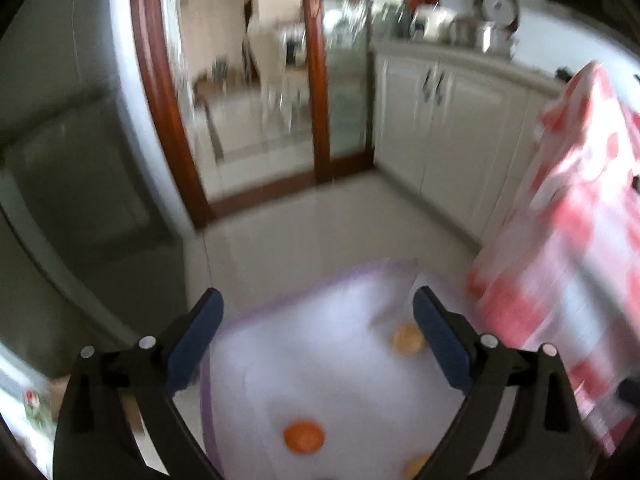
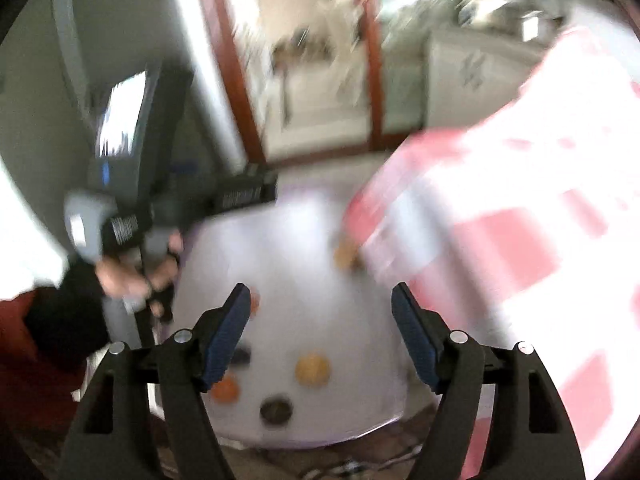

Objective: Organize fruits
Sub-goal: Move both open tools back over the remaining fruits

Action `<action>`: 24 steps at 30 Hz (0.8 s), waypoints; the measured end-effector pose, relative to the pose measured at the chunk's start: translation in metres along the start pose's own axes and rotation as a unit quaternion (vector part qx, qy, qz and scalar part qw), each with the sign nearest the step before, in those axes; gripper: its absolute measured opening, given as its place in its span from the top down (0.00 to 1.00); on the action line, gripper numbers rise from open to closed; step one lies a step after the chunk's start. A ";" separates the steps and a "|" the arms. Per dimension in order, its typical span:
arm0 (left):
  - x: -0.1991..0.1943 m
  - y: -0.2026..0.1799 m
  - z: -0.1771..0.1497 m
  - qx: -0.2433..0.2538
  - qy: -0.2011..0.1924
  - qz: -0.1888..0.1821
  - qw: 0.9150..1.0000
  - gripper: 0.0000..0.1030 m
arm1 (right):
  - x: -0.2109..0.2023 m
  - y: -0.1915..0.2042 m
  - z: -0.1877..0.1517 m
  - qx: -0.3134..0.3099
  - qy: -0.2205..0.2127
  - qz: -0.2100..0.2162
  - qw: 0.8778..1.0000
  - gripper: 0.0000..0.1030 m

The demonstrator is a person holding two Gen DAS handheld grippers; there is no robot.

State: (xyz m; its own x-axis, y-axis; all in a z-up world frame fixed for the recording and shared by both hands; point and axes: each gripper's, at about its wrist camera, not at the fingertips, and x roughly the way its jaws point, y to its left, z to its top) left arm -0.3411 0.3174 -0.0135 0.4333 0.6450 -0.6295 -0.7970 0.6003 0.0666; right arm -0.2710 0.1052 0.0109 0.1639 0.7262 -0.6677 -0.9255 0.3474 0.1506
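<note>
Both views blurred. Left tongs (image 1: 318, 316) released, nothing between the pads. Right tongs (image 2: 320, 320) released too, empty. Fruits lie scattered on the white surface (image 1: 312, 360): orange fruit (image 1: 303, 436), yellow fruit (image 2: 313, 368), dark fruit (image 2: 276, 410). Roundish, no clear long axis. Judgement: pick 1 fruit, descend centred, close gently.

Each gripper had black, curved plastic arms tipped with dark-blue ribbed pads and round silver screw heads at the pivots: the left gripper (image 1: 318, 306) at the bottom of its view, the right gripper (image 2: 320, 304) likewise. At middle left of the right view, a hand (image 2: 136, 276) showed a black sleeve.
</note>
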 end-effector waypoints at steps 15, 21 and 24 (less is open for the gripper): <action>-0.063 -0.328 0.084 0.136 -0.007 -0.291 0.947 0.02 | -0.174 -0.224 -0.043 0.271 -0.165 -0.229 0.920 0.15; -0.054 -0.447 0.086 0.124 0.017 -0.343 0.931 0.02 | -0.201 -0.308 -0.077 0.390 -0.180 -0.266 0.863 0.15; -0.049 -0.489 0.088 0.111 0.009 -0.355 0.928 0.02 | -0.209 -0.341 -0.085 0.421 -0.180 -0.287 0.842 0.15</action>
State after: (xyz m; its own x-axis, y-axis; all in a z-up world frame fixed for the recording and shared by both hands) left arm 0.0640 0.0339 0.0527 0.8072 0.0434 -0.5887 -0.2066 0.9550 -0.2129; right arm -0.0185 -0.2161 0.0370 0.7344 0.3761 -0.5649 -0.1145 0.8891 0.4431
